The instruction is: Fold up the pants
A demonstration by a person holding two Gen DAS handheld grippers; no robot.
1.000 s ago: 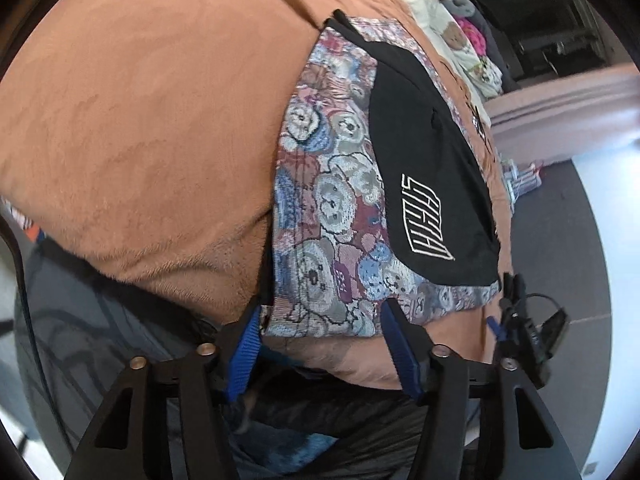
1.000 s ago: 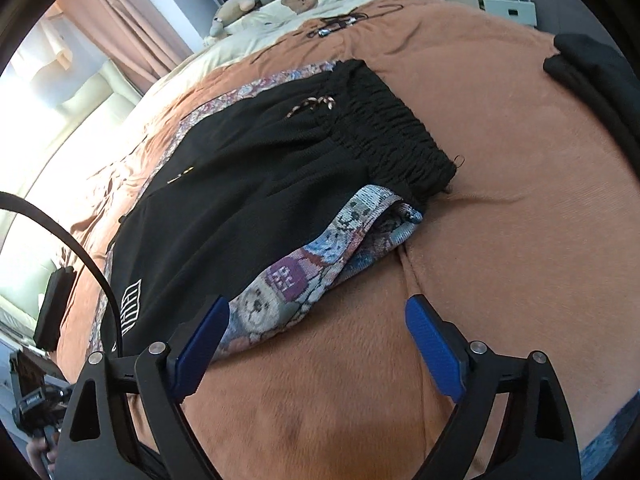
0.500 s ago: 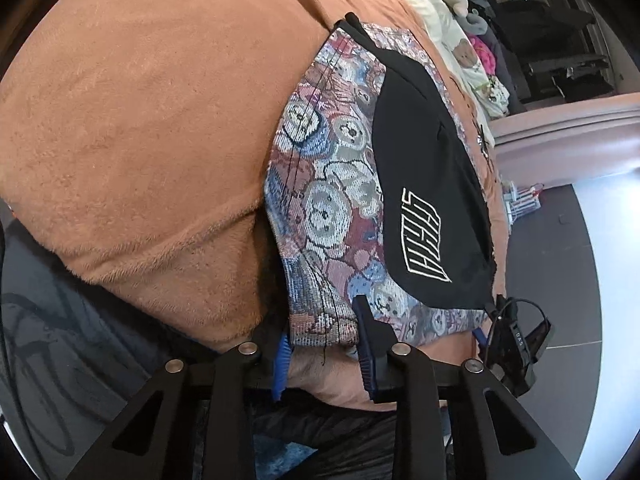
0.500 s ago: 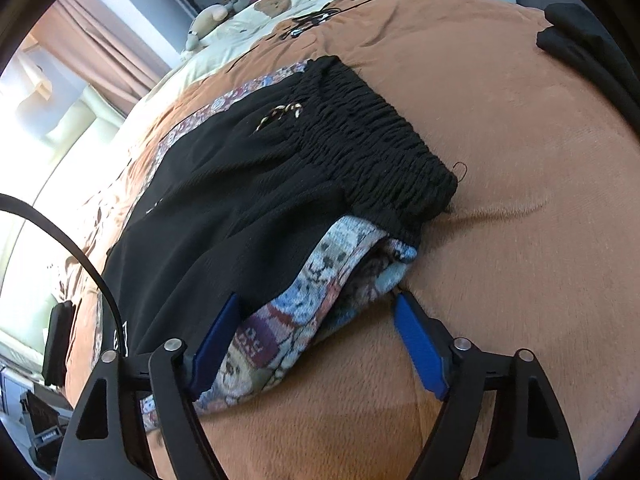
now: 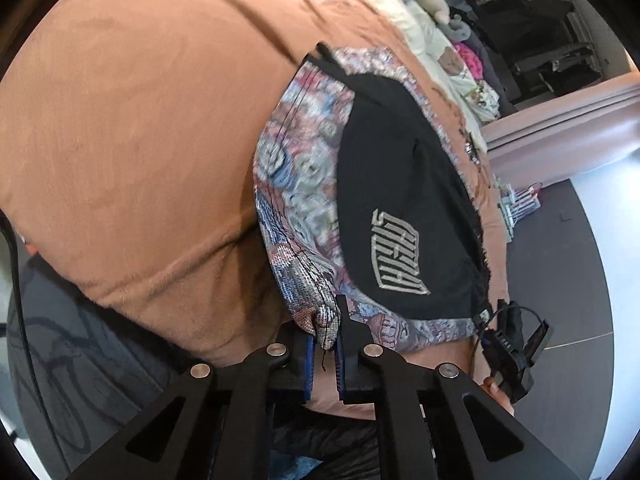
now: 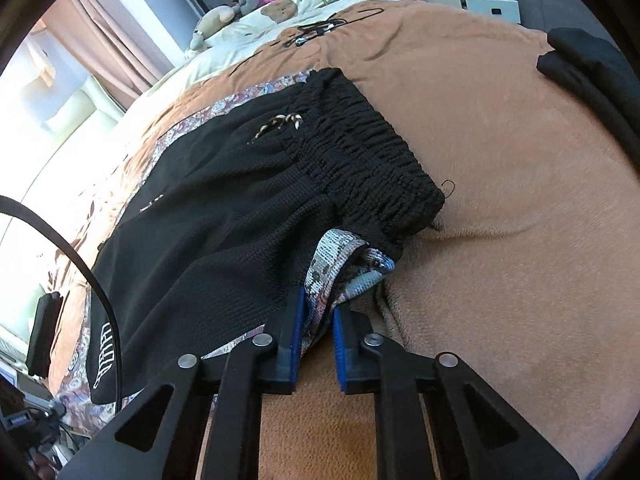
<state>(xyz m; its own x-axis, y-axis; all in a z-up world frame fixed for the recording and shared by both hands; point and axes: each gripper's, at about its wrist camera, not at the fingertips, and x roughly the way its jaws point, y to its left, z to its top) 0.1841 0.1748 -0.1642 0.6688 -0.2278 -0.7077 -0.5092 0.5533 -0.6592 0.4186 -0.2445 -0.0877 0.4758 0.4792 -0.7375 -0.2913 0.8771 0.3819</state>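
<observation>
The pants (image 5: 400,208) are black shorts with a bear-patterned tapestry side panel and a white logo, lying flat on a brown blanket (image 5: 128,128). My left gripper (image 5: 323,340) is shut on the hem corner of the patterned panel at the bed's edge. In the right wrist view the pants (image 6: 224,216) show their gathered black waistband (image 6: 372,160). My right gripper (image 6: 318,320) is shut on the patterned side edge just below the waistband.
A black garment (image 6: 592,68) lies on the blanket at the far right. Plush toys and pillows (image 6: 256,8) sit at the head of the bed. The bed's edge and grey floor (image 5: 580,360) are close to the left gripper.
Both grippers moved in and closed: the left on the hem corner, the right on the side edge by the waistband. The fabric is now pinched and slightly raised at both points.
</observation>
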